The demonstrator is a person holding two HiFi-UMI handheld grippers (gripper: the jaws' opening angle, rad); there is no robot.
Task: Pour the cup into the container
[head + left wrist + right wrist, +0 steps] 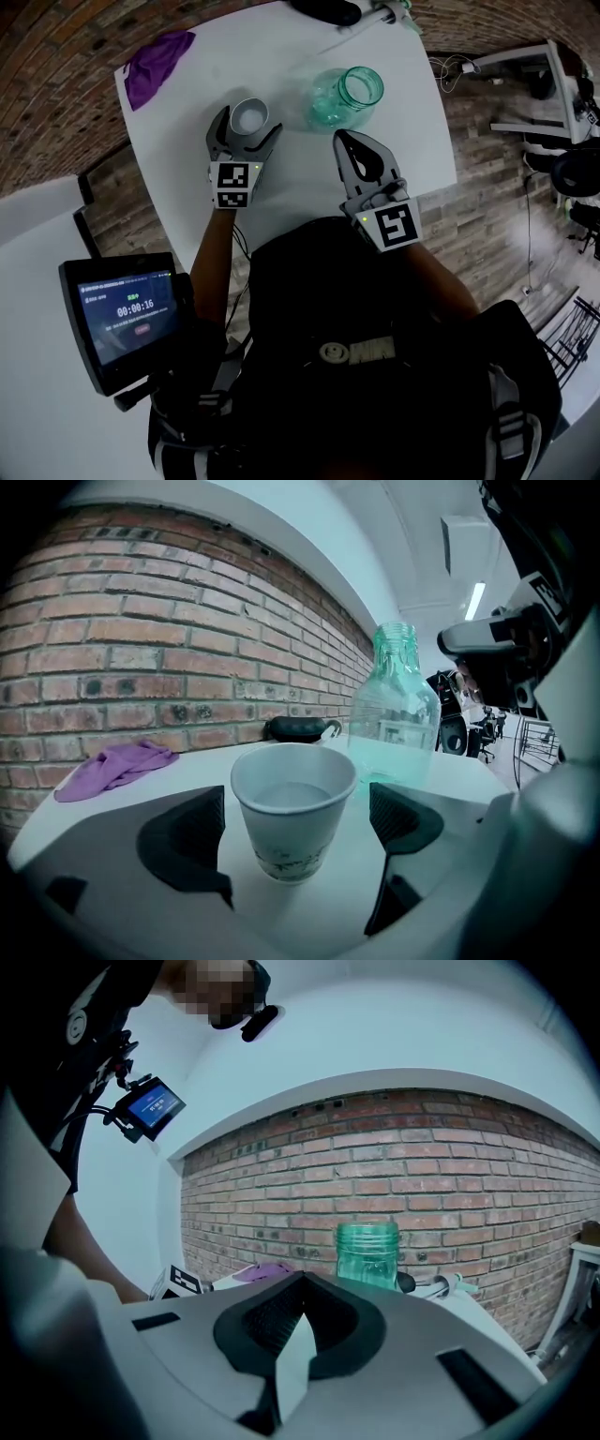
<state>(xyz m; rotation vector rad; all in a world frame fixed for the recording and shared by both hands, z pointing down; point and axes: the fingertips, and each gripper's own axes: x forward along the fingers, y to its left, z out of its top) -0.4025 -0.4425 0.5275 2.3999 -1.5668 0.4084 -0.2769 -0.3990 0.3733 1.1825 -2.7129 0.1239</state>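
Left gripper (298, 822) jaws wide apart, cup (293, 808) standing between them, a gap showing on each side, pads (192, 832) not touching it. Cup is white paper, upright on the desk (300, 187), clear liquid inside well below the rim. From the head view the cup sits left of the desk's middle, and the left gripper reaches in from the near edge. Right gripper (298, 1283) jaws closed tip to tip, nothing between them; it is over the desk's near right part, pointing toward the jar (367, 1252) but clearly apart from it. Jar is green-tinted glass, upright, mouth open with no lid on, just right of the cup and a bit farther toward the far edge, not touching the cup. Purple cloth (117, 766) bunched at the far left corner. Dark object (298, 728) at the far edge behind the cup, what it is cannot be told. Brick wall (422, 1176) beyond the far edge. Small screen (127, 314) showing a timer, mounted at the person's left, off the desk.
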